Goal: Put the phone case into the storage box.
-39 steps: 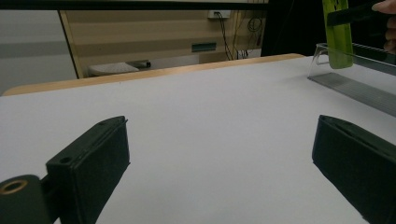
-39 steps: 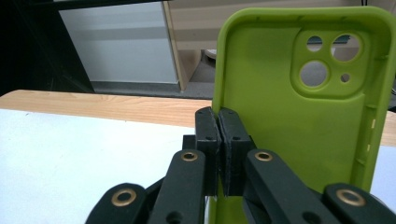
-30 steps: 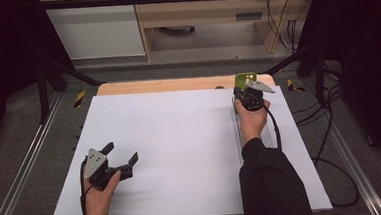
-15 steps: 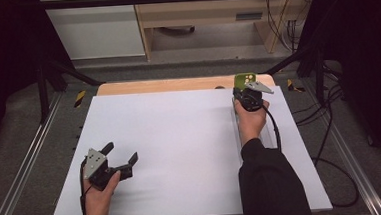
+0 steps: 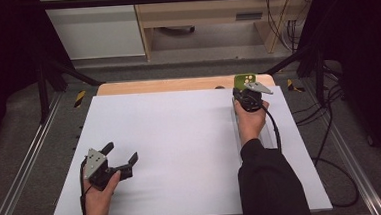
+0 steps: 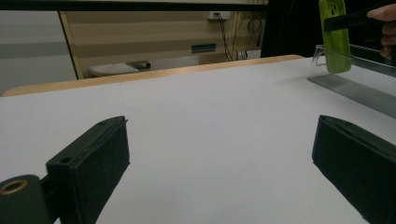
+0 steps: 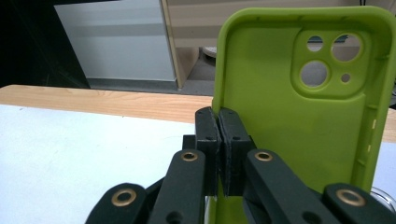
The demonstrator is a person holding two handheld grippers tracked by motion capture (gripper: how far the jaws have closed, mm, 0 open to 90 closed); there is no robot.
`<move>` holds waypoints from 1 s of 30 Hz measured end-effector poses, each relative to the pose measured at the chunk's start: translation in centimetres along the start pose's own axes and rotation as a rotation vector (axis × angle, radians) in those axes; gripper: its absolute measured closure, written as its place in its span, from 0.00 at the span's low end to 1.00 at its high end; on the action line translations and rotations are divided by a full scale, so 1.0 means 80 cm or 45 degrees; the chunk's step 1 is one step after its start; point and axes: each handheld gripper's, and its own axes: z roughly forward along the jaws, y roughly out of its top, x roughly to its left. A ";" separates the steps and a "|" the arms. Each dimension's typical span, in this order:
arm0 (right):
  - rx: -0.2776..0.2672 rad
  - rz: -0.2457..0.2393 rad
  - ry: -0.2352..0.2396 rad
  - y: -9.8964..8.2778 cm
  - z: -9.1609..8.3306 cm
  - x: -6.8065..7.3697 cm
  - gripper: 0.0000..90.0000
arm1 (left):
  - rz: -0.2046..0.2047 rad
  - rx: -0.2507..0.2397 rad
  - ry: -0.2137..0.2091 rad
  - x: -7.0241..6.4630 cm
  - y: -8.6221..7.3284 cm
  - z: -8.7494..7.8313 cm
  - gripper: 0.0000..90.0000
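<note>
High view: the white counter point(image 5: 181, 148) takes up the middle of the picture, with a wooden edge along its far side. The right gripper point(image 5: 247, 91) sits at about two o'clock from the counter's centre, near the far right corner, held by the person's right hand point(image 5: 251, 121) in a dark sleeve. It grips a green phone case point(image 5: 243, 80), which stands upright just beyond the gripper at its twelve o'clock. The left gripper point(image 5: 118, 154) is at about eight o'clock from the centre, near the front left of the counter, in the left hand point(image 5: 98, 193); its jaws are spread wide with nothing between them.

In the right gripper view the jaws are pressed together on the left wall of the phone case point(image 7: 299, 107). The case stands upright with its hollow inner face towards the camera, and its camera cut-outs lie at one o'clock from the jaw tips.

In the left gripper view the two black jaws stand well apart over bare counter point(image 6: 196, 126). The phone case point(image 6: 334, 37) appears at one o'clock, upright, above the end of a clear plastic stand point(image 6: 355, 84) that lies on the counter; whether the case touches the stand cannot be told.
</note>
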 end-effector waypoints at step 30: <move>0.024 0.026 -0.025 -0.014 0.001 -0.010 0.98 | 0.000 0.001 -0.003 -0.001 0.000 0.001 0.04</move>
